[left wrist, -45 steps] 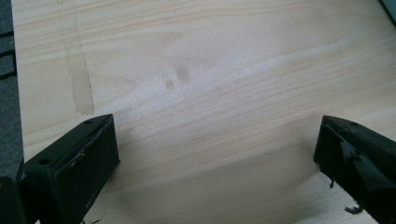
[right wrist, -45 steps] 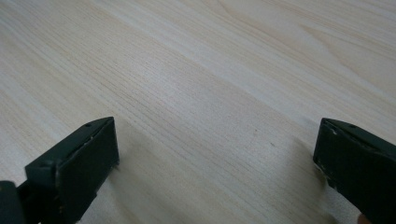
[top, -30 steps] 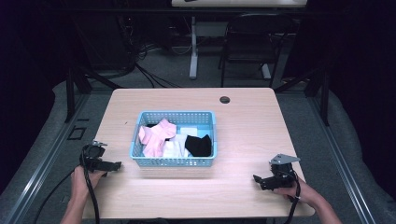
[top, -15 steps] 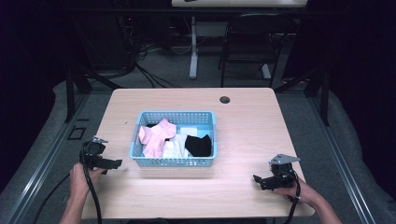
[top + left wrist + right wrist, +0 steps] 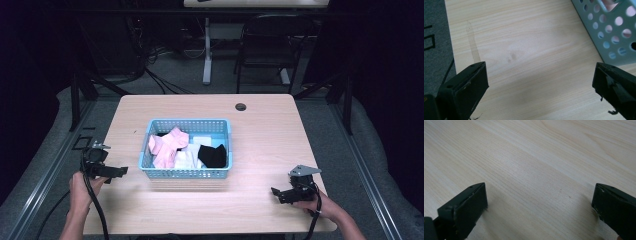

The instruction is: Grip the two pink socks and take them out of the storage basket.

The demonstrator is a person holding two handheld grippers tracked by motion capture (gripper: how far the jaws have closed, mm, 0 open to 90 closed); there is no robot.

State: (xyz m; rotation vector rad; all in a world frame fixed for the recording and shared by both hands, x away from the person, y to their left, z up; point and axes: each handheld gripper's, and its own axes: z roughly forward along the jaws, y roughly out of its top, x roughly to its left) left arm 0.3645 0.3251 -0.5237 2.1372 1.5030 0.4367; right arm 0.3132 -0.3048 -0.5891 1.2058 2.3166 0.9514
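Both hand-held grippers sit low on the table: the left gripper at the lower left of the high view, just beside the near-left corner of the blue basket, and the right gripper at the lower right, well apart from it. Each one's own view shows its two black jaws spread wide with nothing but bare wood between them; neither has hold of anything.

From largest to smallest: the pale wooden table spans the middle of the high view. The perforated basket stands at its centre, and its wall also cuts across the upper right of the left gripper view. Inside lie pink socks toward the basket's left, white socks in the middle and a black sock toward its right, all heaped and overlapping. A small dark round grommet marks the tabletop beyond the basket.

Over the last second the left gripper has edged slightly toward the basket, while the right one has held its place. That suggests the work is only starting, with the left hand likely to reach first, and the pink socks nearest to it. No sock has left the basket.
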